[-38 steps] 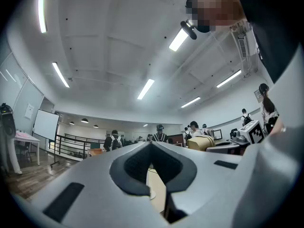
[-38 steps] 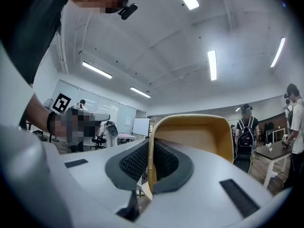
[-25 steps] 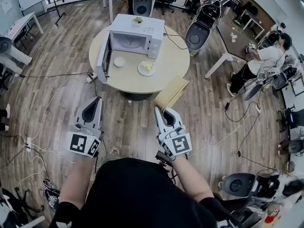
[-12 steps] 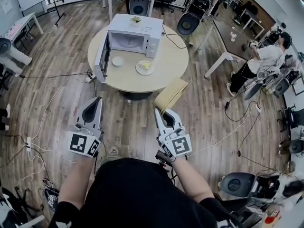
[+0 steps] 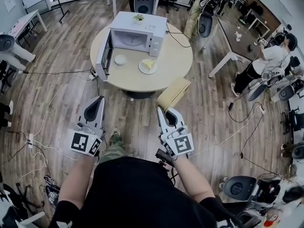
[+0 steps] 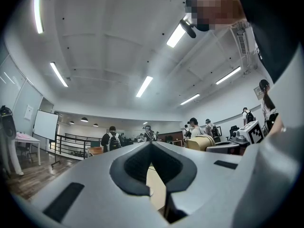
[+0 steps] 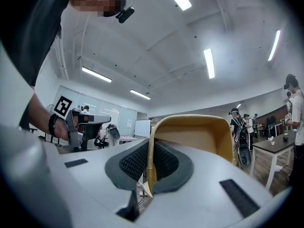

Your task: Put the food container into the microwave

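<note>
My left claw (image 5: 98, 99) and right claw (image 5: 160, 110) are both closed and empty; the food container (image 5: 147, 66) sits far ahead on the counter (image 5: 176, 56) by the open microwave (image 5: 135, 32), so I should approach first

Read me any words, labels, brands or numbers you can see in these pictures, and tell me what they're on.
No text can be read in any view.
Microwave: any markings on its front panel are too small to read.
Left tool and right tool: square black-and-white marker patterns only, no letters or numbers.
</note>
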Motion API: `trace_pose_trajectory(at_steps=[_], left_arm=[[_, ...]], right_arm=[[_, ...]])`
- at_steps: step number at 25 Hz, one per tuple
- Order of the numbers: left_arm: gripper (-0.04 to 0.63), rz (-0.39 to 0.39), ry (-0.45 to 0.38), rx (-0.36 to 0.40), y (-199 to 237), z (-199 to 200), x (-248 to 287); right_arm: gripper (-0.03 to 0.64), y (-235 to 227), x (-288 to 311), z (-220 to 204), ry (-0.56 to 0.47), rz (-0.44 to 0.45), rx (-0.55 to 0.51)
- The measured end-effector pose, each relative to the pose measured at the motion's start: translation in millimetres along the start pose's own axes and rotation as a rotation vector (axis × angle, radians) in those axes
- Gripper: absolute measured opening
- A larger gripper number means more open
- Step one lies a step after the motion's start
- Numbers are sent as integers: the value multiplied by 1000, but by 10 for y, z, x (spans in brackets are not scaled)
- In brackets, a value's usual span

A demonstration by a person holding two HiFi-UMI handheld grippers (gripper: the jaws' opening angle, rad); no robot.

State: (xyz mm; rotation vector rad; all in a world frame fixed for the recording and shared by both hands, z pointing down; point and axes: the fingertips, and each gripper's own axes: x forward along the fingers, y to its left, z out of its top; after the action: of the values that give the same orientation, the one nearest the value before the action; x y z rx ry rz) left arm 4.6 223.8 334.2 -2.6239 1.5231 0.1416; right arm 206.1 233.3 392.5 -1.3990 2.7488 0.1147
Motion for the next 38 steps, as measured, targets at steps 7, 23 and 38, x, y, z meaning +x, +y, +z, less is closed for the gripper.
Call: trace_pose_trajectory(at_steps=[7, 23, 38], left_arm=[[18, -10, -11, -29, 222, -63, 273], [18, -54, -30, -63, 1072, -184, 1162], [18, -113, -26, -77, 1902, -355, 1883]], right_arm=[[25, -129, 212, 13, 7, -22, -14], [25, -456, 1252, -24, 26, -57, -34], [25, -643, 2222, -41, 43, -105, -66]])
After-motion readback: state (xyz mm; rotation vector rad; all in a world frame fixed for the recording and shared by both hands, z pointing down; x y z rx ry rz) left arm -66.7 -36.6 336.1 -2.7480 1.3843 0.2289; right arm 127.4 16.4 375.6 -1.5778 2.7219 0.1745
